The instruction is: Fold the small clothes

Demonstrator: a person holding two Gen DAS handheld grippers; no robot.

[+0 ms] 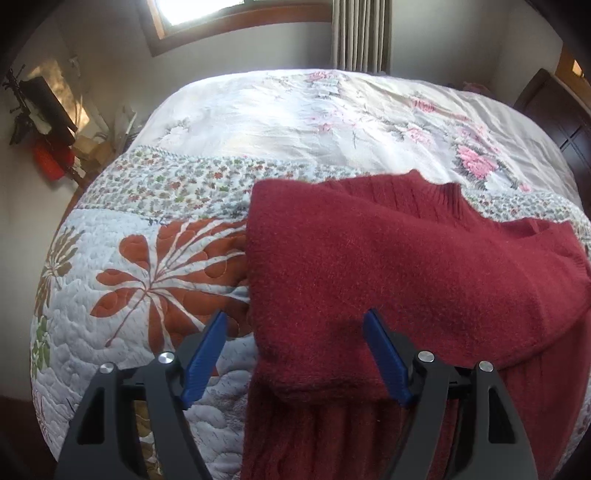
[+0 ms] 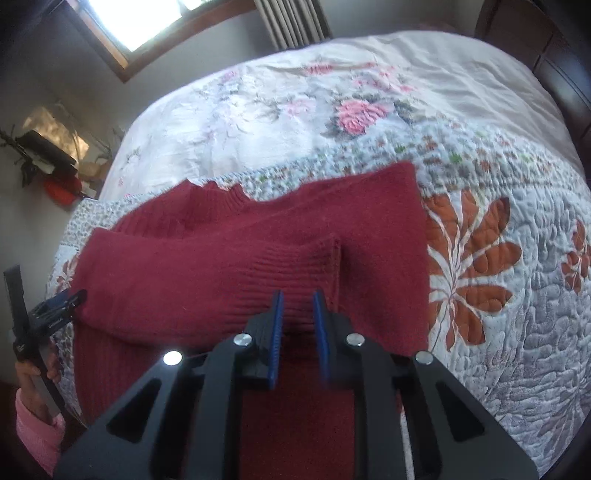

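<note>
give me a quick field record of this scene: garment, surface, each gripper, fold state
garment: dark red knit sweater
surface: quilt with leaf print, on a bed
fold state: both sides folded in, ribbed cuff lying across the body
left gripper: open, jaws wide, over the sweater's left edge, gripping nothing
right gripper: jaws narrow but apart, over the cuff
background: window, curtain

A sweater [image 1: 388, 266] lies on the quilt [image 1: 147, 258] of a bed, its collar [image 1: 424, 192] toward twelve o'clock. A folded sleeve [image 2: 221, 280] lies across its body. Behind the quilt, at twelve, a sheet [image 1: 295, 118] covers the bed. At ten o'clock beside the bed stands a cluttered table [image 1: 55, 147].
</note>
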